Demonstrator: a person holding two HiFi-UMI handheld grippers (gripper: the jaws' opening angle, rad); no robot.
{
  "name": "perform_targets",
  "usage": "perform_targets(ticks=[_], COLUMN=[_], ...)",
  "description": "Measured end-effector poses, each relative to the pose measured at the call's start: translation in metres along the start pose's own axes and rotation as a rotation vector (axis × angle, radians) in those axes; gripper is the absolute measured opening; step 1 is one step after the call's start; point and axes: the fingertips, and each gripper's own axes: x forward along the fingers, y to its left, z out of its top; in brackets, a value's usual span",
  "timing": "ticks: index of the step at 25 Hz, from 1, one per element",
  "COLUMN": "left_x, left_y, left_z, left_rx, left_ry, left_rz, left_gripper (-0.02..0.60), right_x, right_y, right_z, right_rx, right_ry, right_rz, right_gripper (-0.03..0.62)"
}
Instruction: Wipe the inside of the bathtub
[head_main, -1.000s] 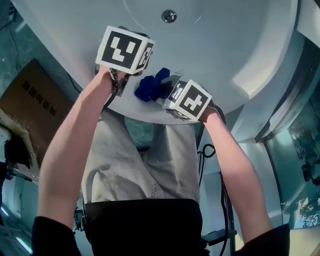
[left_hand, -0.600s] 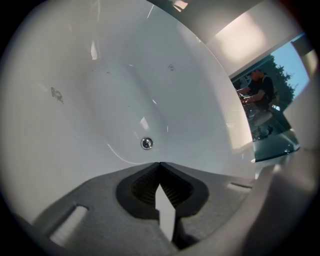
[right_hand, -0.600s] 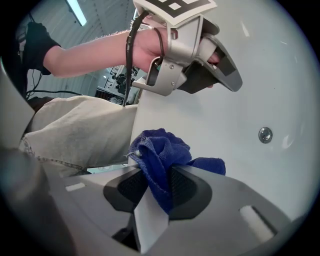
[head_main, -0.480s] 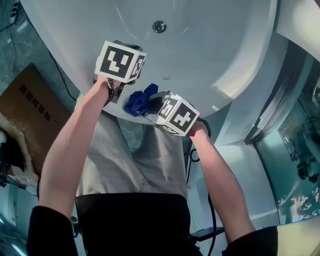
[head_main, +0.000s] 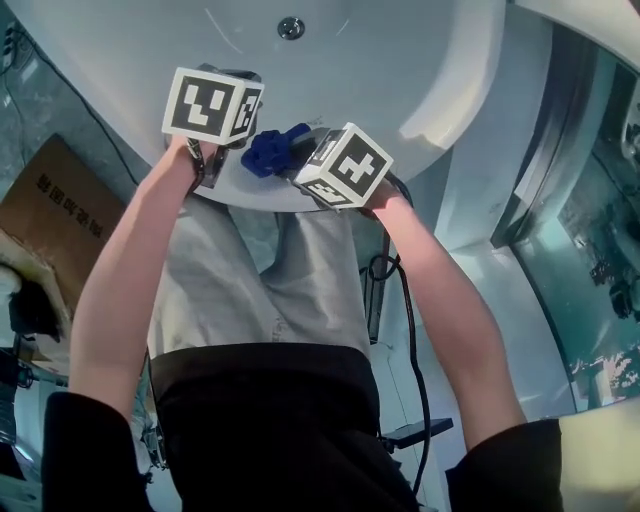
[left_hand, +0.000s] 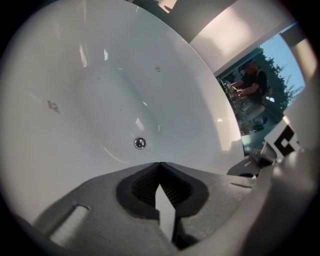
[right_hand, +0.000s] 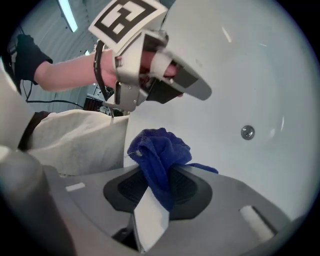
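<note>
A glossy white oval bathtub (head_main: 400, 60) is filling the view, with a brown cardboard box (head_main: 50, 205) lying beside it. The right gripper (right_hand: 160, 187) is clamping a crumpled blue terry cloth (right_hand: 157, 155) at the tub's near rim. The left gripper (left_hand: 160, 167) is pressing its jaws together on nothing. Both grippers are sitting closer together than a second ago.

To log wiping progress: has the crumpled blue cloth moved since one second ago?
Yes, slightly: the crumpled blue cloth is now nearer the round metal drain in the head view.
</note>
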Motion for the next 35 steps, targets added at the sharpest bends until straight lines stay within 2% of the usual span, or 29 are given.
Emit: perform_targets(ticks=[5,10,13,17,27,30,35], left_x=[0.007,0.033,0.045,0.059,0.112,0.131,0.155], left_y=[0.005,-0.002,-0.002,-0.003,0.014,0.020,0.030], left_z=[0.001,-0.004,-0.003,-0.003,-0.004,-0.009,-0.008], left_rx=[0.000,-0.014,-0.033,-0.066,-0.124,-0.165,-0.187], left_ry=[-0.003,-0.006,-0.013,-0.031,-0.042,-0.029,-0.031], left_rz=[0.004,-0.011,-0.011,-0.020,-0.024,-0.037,-0.056], left_gripper=[0.005,0.005,0.005,0.005,0.005,0.005,0.005], right_x=[-0.022,-0.036,-0.041,-0.040,0.002,0.027,0.057], right_y=[-0.046,-0.102,-0.140,-0.174,-0.263,-0.282,-0.310], right_z=[0.006,-0.005,-0.010,-0.008,0.014,0.016,0.023], right_rx=[-0.036,-0.082,-0.069,-0.047,-0.048,-0.050,-0.105], right_ry=[0.004,0.052,0.082,0.088,0.099,0.098,0.104], right_rz=[-0.073,-0.151,-0.196,-0.206,-0.242,-0.249,-0.289], right_gripper=[0.115,0.116,0.117,0.115,0.116,0.115,0.118])
